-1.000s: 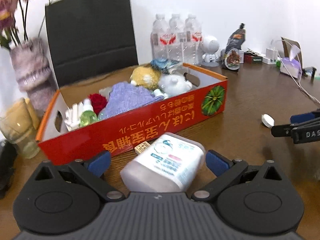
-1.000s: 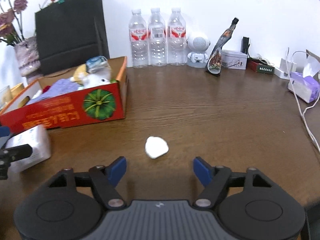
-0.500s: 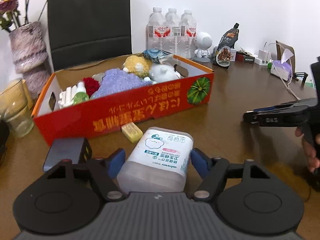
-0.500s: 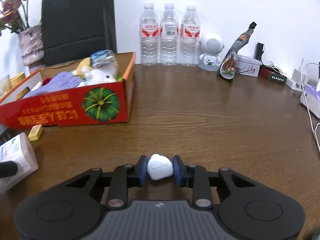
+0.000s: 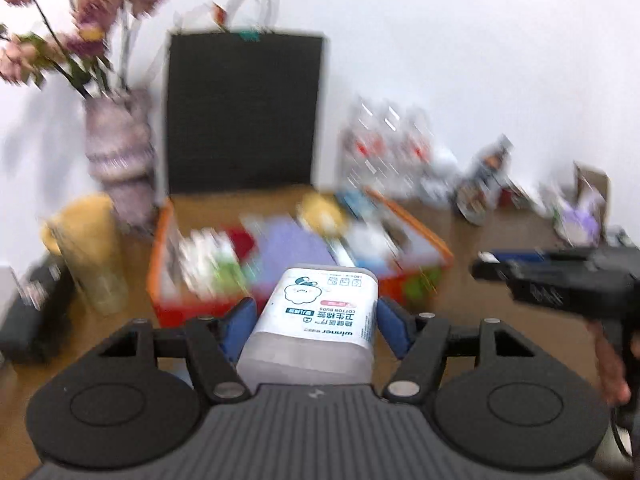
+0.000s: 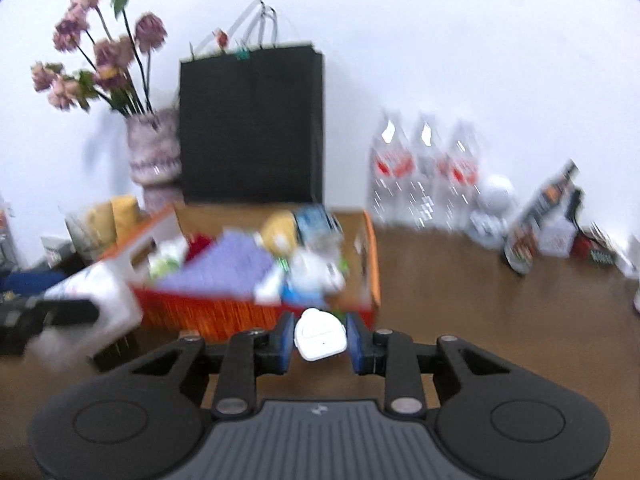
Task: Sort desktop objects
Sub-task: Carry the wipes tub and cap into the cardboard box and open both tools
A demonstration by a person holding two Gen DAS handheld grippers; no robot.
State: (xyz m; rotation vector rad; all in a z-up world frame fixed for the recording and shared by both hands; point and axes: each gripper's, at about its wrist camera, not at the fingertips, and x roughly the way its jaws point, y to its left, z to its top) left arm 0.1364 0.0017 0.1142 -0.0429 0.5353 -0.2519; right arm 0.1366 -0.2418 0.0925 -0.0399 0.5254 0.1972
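Cotton-bud box (image 5: 320, 320), a translucent white plastic tub with a printed label, is sitting low in the centre of the left wrist frame, with the left gripper (image 5: 316, 326) clamping it between blue pads. Behind it, the red and orange cardboard box (image 5: 416, 280) of mixed items is filling the blurred middle. In the right wrist frame, the right gripper (image 6: 320, 338) is pinching a small white heart-shaped plastic piece (image 6: 320, 334), low centre, before the same carton.
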